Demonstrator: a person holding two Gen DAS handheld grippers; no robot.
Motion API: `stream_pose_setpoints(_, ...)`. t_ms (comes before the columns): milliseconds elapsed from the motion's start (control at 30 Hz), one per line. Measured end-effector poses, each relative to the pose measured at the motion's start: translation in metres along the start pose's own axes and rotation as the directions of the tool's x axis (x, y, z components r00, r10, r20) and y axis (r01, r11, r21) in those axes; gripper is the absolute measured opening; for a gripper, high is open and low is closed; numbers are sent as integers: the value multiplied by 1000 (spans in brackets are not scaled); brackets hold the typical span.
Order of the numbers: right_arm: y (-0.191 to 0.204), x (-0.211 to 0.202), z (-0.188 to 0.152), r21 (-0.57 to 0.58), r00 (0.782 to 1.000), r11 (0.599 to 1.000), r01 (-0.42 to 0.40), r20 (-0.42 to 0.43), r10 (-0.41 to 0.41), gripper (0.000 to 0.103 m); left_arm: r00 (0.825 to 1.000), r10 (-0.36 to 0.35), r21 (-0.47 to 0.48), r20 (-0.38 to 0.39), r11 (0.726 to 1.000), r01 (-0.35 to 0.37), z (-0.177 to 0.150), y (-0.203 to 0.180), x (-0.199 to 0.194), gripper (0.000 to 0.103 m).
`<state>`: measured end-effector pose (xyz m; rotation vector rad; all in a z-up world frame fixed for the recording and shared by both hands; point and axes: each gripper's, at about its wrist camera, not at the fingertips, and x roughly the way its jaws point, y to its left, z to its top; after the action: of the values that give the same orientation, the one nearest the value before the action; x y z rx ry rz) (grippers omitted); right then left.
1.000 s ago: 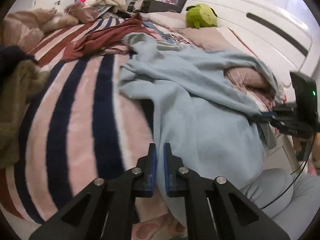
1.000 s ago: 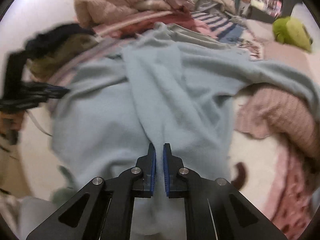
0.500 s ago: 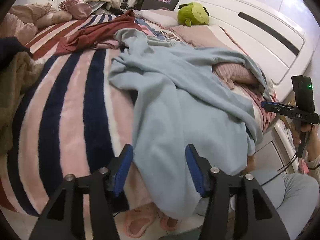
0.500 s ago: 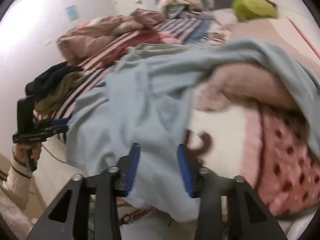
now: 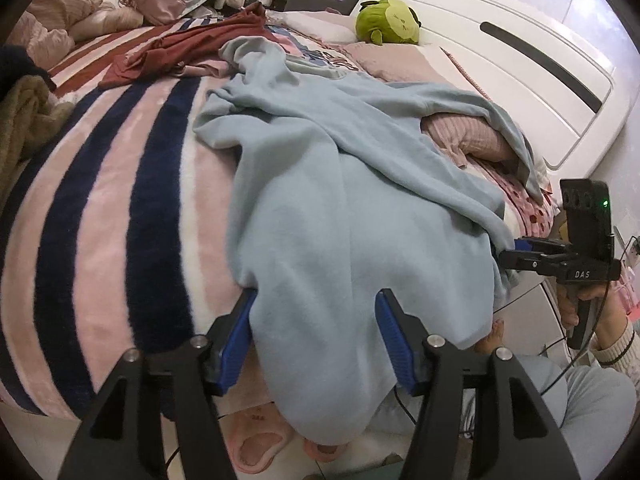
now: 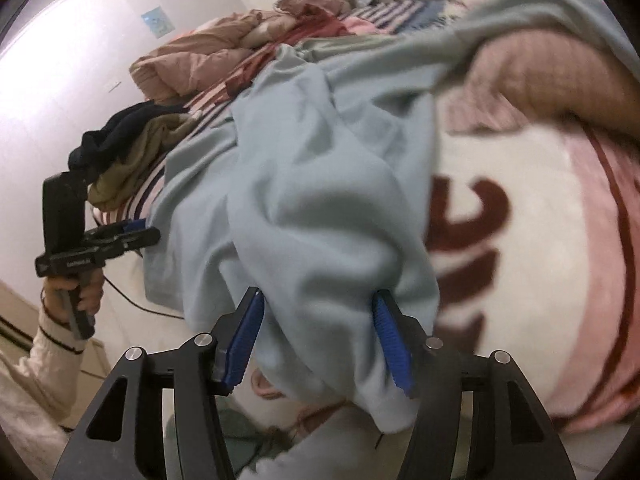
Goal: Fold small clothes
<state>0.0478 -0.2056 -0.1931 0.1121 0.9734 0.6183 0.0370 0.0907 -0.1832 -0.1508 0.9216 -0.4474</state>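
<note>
So the big pale-blue fleece garment [image 5: 320, 184] is sprawled across the near side of the bed, over a fuzzy pink, white and navy striped blanket [image 5: 120, 208], with its lower edge spilling off the mattress toward the floor. The left gripper [image 5: 316, 336] has its blue-padded fingers [image 5: 236, 340] opening, about half spread, with the hanging hem of the blue fleece sitting loosely between them; the pads don't look pressed on it. Same deal for the right gripper [image 6: 320, 340]: jaws opening, a bunched fold of the blue fabric between the fingers [image 6: 390, 340], not squeezed as far as I can see, though that view is a bit blurry. One sleeve drapes over a ribbed pink pillow [image 5: 472, 136] by the white headboard [image 5: 520, 52]. Further back there's a dark red shirt [image 5: 192, 44] and a green plush toy [image 5: 388, 20]. Pink slippers [image 5: 260, 436] sit on the floor below.
</note>
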Motion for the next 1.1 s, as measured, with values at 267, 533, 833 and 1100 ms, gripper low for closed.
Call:
stream_pose_setpoints(267, 22, -2, 2, -107, 978, 972, 210, 25, -209, 9, 998, 65, 19, 8, 998, -66, -2, -4, 0, 10)
stream_pose_setpoints(533, 10, -59, -6, -39, 978, 980, 195, 78, -192, 5, 1000, -15, 39, 19, 999, 15, -5, -4, -24, 7)
stream_pose_setpoints(833, 18, -45, -11, -73, 992, 990, 120, -23, -122, 16, 1000, 10, 49, 22, 999, -11, -1, 2, -30, 42)
stream_pose_setpoints(1100, 42, -65, 37, -123, 990, 985, 118, 92, -107, 42, 989, 58, 143, 138, 987, -77, 77, 2, -37, 49)
